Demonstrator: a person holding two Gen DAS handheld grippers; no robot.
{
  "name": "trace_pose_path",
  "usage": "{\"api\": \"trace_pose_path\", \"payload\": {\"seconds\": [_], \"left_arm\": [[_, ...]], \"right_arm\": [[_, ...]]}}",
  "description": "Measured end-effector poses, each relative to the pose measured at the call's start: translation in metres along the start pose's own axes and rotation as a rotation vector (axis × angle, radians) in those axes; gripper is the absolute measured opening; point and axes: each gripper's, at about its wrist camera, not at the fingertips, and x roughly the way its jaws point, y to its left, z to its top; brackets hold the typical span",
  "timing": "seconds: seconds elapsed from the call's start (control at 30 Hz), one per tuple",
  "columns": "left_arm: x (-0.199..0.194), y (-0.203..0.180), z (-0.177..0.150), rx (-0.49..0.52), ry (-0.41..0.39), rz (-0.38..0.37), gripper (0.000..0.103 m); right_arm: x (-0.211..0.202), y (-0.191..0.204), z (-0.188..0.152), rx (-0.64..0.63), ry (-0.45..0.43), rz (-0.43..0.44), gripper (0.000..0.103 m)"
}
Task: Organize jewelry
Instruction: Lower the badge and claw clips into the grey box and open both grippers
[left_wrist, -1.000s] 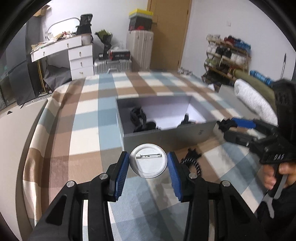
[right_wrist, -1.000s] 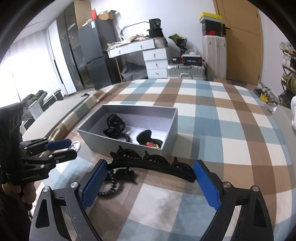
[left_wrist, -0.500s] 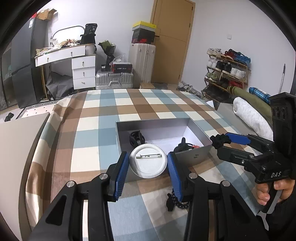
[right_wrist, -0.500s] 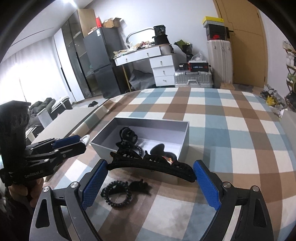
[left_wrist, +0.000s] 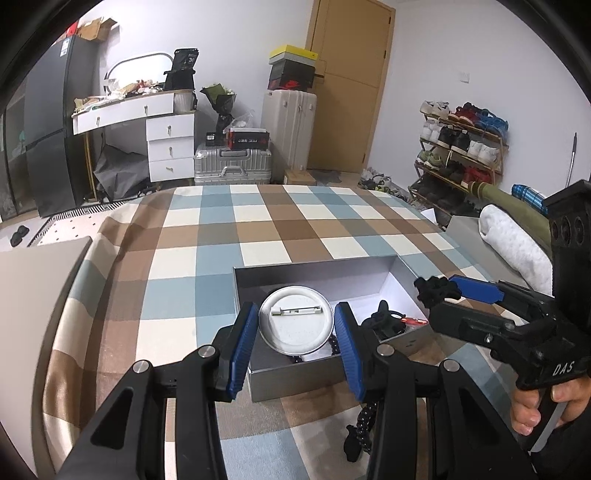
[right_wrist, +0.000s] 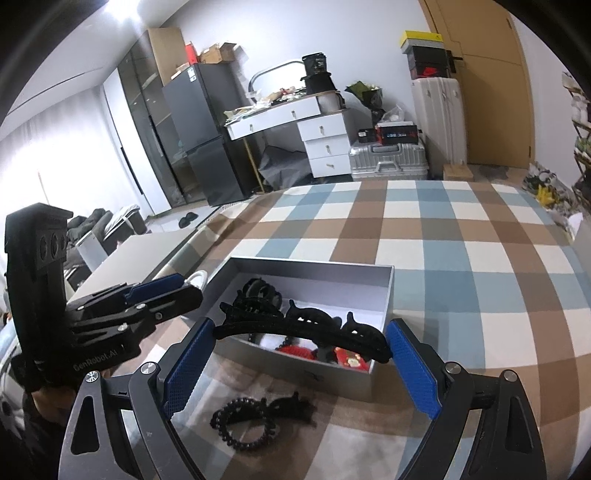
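Left wrist view first: the left gripper (left_wrist: 296, 329) has its blue pads clamped on either edge of a round silver pin badge (left_wrist: 296, 324), back side facing the camera with the pin bar across its upper part. The badge hangs over the near end of an open grey box (left_wrist: 314, 271) that sits on a checked blue, brown and white cloth (left_wrist: 177, 266). Inside the box, to the right, lie dark hair clips and a small red item (left_wrist: 408, 320). Over on the right edge a hand (left_wrist: 535, 404) grips the handle of the other tool. Switching to the right wrist view: the right gripper (right_wrist: 301, 345) has its jaws set wide, pads pressing on the two ends of a long black curved hair clip (right_wrist: 301, 330), which is carried level above the near wall of the same box (right_wrist: 321, 271). A beaded black hair tie (right_wrist: 240, 419) with a small black clip (right_wrist: 291, 406) beside it rests on the cloth just in front of the box, outside it. At far left the badge (right_wrist: 197, 277) shows as a pale rim between the left tool's pads, beside the box's left corner.
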Motion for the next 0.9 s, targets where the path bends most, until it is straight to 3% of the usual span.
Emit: {"api": "trace_pose_path", "payload": {"seconds": [0.53, 0.9], "left_arm": [[0.013, -0.002, -0.004, -0.014, 0.008, 0.028, 0.037], [0.018, -0.009, -0.007, 0.017, 0.011, 0.047, 0.037]], "right_arm": [[0.022, -0.001, 0.003, 0.029, 0.023, 0.017, 0.094], [0.029, 0.007, 0.006, -0.013, 0.011, -0.022, 0.094]]}}
